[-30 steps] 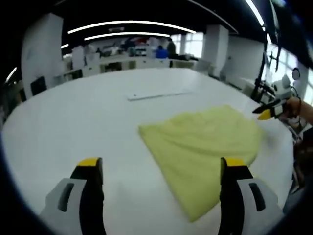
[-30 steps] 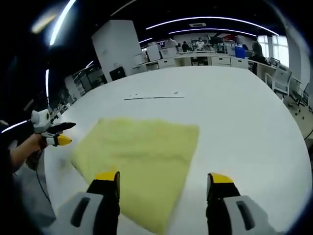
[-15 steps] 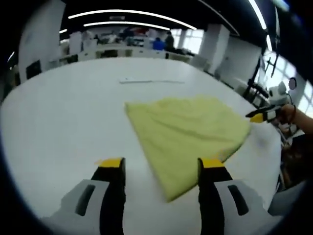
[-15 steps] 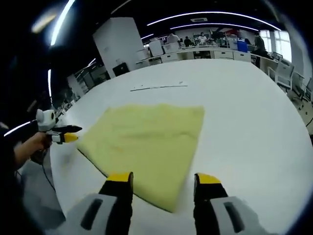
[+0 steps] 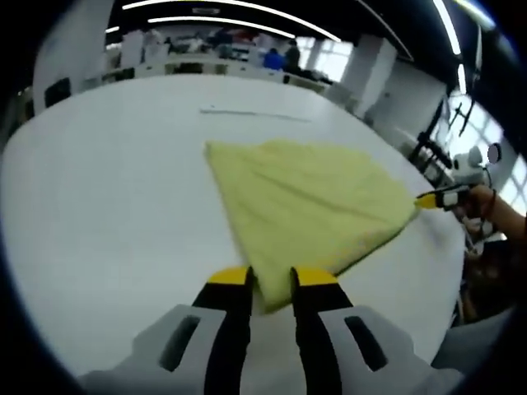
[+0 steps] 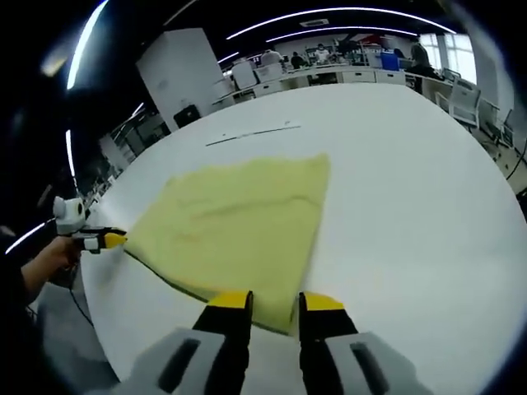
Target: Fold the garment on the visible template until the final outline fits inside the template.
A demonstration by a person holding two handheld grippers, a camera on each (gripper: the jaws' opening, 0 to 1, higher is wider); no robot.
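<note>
On the white table (image 5: pixel 99 189), both claws — left (image 5: pixel 270 277), right (image 6: pixel 274 301) — pinch corners of the yellow garment (image 6: pixel 239 222) (lying flat).

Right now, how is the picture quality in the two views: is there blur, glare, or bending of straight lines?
Left gripper view: the yellow cloth is fairly sharp, the far desks are soft, and the white table edge curves strongly from the fisheye lens. Right gripper view: ceiling light strips bend into arcs, the table is bright but without harsh glare, and the cloth casts almost no shadow.
</note>
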